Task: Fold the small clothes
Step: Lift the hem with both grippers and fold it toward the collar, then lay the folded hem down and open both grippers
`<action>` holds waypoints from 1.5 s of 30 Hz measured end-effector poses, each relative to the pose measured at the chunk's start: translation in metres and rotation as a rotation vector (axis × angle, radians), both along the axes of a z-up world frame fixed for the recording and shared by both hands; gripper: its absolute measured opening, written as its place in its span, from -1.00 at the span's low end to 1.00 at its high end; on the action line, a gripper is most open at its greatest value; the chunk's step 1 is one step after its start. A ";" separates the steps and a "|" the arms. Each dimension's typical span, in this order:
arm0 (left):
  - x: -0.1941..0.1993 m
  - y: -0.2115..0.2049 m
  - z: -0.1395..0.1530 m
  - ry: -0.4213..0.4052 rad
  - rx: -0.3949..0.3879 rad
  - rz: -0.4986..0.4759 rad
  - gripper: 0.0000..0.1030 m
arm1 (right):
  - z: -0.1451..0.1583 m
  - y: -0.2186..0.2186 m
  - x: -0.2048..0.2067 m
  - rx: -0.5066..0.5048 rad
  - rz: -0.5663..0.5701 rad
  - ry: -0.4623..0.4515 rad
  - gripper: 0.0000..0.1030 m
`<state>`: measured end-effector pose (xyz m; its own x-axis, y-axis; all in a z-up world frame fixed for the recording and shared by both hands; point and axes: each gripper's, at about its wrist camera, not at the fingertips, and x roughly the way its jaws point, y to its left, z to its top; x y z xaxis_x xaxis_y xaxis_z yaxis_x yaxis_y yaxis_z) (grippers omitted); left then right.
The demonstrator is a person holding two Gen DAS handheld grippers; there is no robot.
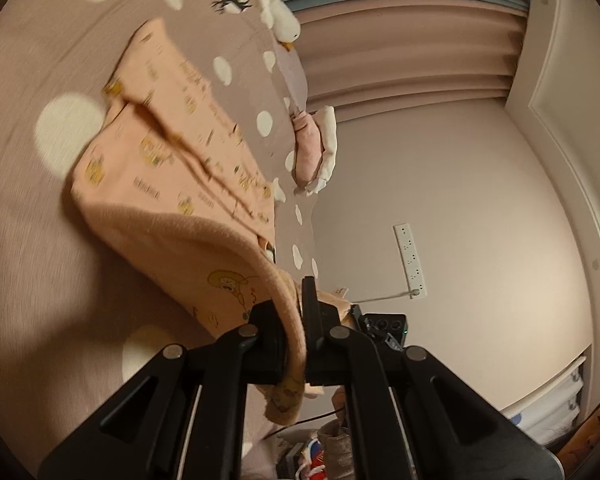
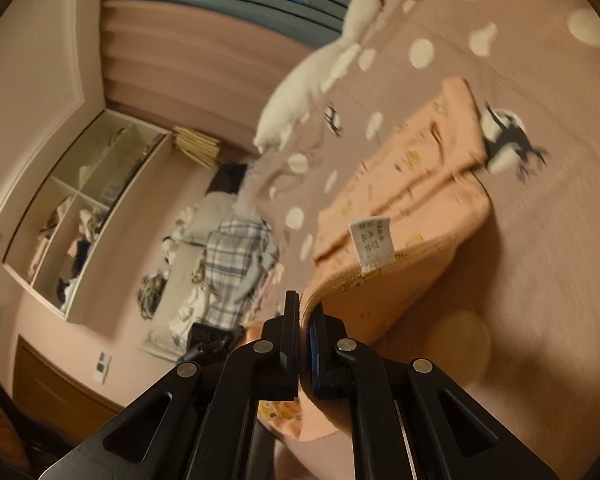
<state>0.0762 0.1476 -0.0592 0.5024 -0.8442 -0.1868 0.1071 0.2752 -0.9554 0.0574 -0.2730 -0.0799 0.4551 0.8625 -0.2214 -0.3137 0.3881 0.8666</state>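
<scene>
Both claws, left claw (image 1: 300, 320) and right claw (image 2: 305, 332), pinch the peach garment's (image 1: 172, 200) hem; a plush goose (image 2: 316, 80) lies upper centre on the dotted bedspread (image 2: 540, 240).

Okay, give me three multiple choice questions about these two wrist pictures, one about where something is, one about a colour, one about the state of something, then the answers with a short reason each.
1. Where does the white goose plush lie?
A. On the dotted bed cover
B. In the wall shelf
C. On the floor

2. What colour is the garment being folded?
A. Navy blue
B. Peach pink with small yellow prints
C. Plain white

3. How does the left hand-held gripper stand?
A. Wide open above the cloth
B. Shut on nothing
C. Shut on the garment's edge

Answers:
1. A, the plush rests on the bed cover beyond the garment.
2. B, the cloth is peach pink with yellow cartoon prints in both views.
3. C, the hem runs between its closed fingers; the right hand-held gripper pinches another edge likewise.
</scene>
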 end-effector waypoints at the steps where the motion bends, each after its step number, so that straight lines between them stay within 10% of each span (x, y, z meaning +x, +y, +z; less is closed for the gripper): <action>1: 0.003 -0.002 0.002 -0.005 0.010 0.001 -0.94 | 0.005 0.002 0.004 -0.005 0.001 -0.013 -0.87; 20: 0.113 0.013 0.039 -0.094 0.062 0.104 -0.95 | 0.041 -0.002 0.098 -0.028 -0.103 -0.088 -0.87; 37: 0.214 0.028 -0.026 0.124 0.221 0.192 -0.94 | -0.018 -0.001 0.206 -0.223 -0.227 0.287 -0.87; 42: 0.235 0.043 -0.043 0.211 0.236 0.270 -0.93 | -0.040 -0.026 0.225 -0.104 -0.327 0.406 -0.87; 45: 0.248 0.049 -0.060 0.307 0.207 0.282 -0.39 | -0.056 -0.035 0.233 -0.077 -0.368 0.475 -0.87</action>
